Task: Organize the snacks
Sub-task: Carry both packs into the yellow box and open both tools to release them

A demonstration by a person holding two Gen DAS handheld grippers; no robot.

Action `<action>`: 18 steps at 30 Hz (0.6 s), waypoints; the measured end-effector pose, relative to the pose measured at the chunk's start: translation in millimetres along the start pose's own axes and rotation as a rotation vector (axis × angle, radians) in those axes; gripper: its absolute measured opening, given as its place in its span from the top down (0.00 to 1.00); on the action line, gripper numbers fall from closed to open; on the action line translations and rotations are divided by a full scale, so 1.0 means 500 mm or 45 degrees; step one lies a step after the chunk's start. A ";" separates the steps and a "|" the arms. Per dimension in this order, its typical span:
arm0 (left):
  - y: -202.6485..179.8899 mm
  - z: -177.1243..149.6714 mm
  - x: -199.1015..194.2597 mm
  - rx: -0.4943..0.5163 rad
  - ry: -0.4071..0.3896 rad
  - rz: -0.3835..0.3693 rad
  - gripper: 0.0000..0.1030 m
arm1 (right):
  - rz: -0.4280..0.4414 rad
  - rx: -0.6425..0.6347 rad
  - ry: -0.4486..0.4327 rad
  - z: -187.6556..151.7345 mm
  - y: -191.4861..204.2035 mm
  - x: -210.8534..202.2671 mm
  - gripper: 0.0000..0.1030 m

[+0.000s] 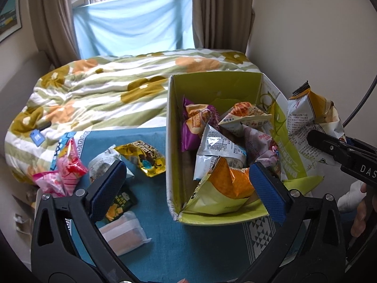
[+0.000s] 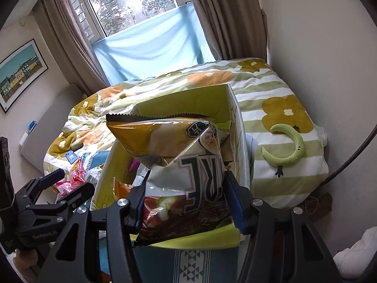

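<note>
A yellow-green cardboard box (image 1: 212,87) stands on a blue cloth (image 1: 165,235) and holds several snack bags, an orange one (image 1: 233,184) nearest. My left gripper (image 1: 186,188) is open and empty above the box's near left corner. My right gripper (image 2: 186,202) is shut on a large tan and brown chip bag (image 2: 169,141), held above the box (image 2: 188,101); the bag shows at the right in the left wrist view (image 1: 311,122). Loose snacks lie left of the box: a gold bag (image 1: 143,158), pink bags (image 1: 66,174), a green packet (image 1: 120,202), a white packet (image 1: 124,233).
A bed with a flowered quilt (image 1: 106,89) lies behind the table. A green banana toy (image 2: 287,146) rests on the bed right of the box. Curtains and a window (image 1: 132,23) are behind. A wall stands at the right.
</note>
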State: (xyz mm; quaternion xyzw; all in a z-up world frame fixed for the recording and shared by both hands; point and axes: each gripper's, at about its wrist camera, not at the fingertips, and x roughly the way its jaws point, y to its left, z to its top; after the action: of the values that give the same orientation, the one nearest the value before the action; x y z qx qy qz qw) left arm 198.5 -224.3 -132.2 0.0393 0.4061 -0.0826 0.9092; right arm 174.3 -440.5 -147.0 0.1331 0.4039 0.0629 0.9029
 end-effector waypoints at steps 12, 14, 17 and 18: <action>0.052 0.010 -0.054 -0.066 -0.060 0.040 0.00 | 0.044 -0.060 0.007 0.019 0.051 0.030 0.31; 0.058 0.002 -0.052 -0.070 -0.047 0.048 0.00 | 0.040 -0.062 0.006 0.015 0.056 0.045 0.04; 0.066 -0.011 -0.047 -0.088 -0.023 0.049 0.00 | 0.043 -0.110 -0.035 0.000 0.064 0.035 0.04; 0.068 -0.016 -0.045 -0.096 -0.016 0.046 0.00 | 0.041 -0.126 -0.055 -0.006 0.065 0.028 0.04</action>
State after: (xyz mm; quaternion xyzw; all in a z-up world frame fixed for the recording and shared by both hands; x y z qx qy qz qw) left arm 184.1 -187.3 -120.4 0.0118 0.4023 -0.0511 0.9140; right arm 181.1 -405.7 -149.3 0.0962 0.3787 0.0943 0.9157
